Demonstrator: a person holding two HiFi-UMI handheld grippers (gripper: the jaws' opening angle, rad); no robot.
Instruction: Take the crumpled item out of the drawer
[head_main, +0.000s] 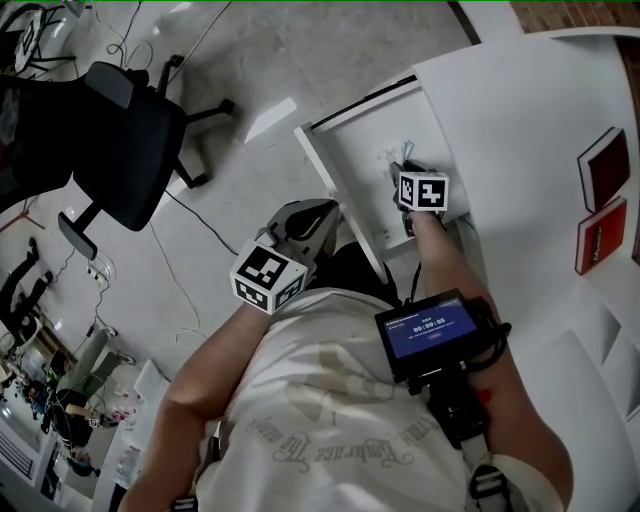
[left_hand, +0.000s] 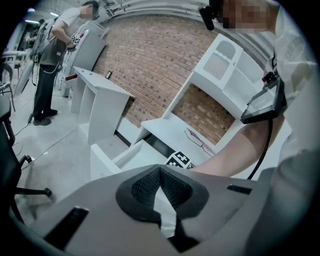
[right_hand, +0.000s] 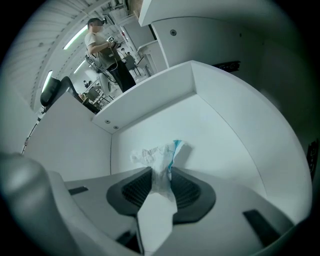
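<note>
The white drawer (head_main: 345, 170) stands pulled out from under the desk (head_main: 520, 120). My right gripper (head_main: 403, 165) reaches down into it. In the right gripper view a crumpled white wrapper with a blue edge (right_hand: 159, 152) rises from between the dark pads (right_hand: 135, 187), and my right gripper (right_hand: 161, 181) is shut on its lower part. The drawer's floor and walls (right_hand: 150, 107) around it are bare. My left gripper (head_main: 322, 212) hangs outside the drawer's front left corner, shut with nothing in it (left_hand: 160, 172). The left gripper view shows the open drawer (left_hand: 125, 155) ahead.
A black office chair (head_main: 120, 150) stands on the floor to the left, with cables beside it. Two red boxes (head_main: 603, 165) lie at the desk's right edge. A small screen (head_main: 428, 330) is strapped on the right forearm. Another person (left_hand: 52, 55) stands far back.
</note>
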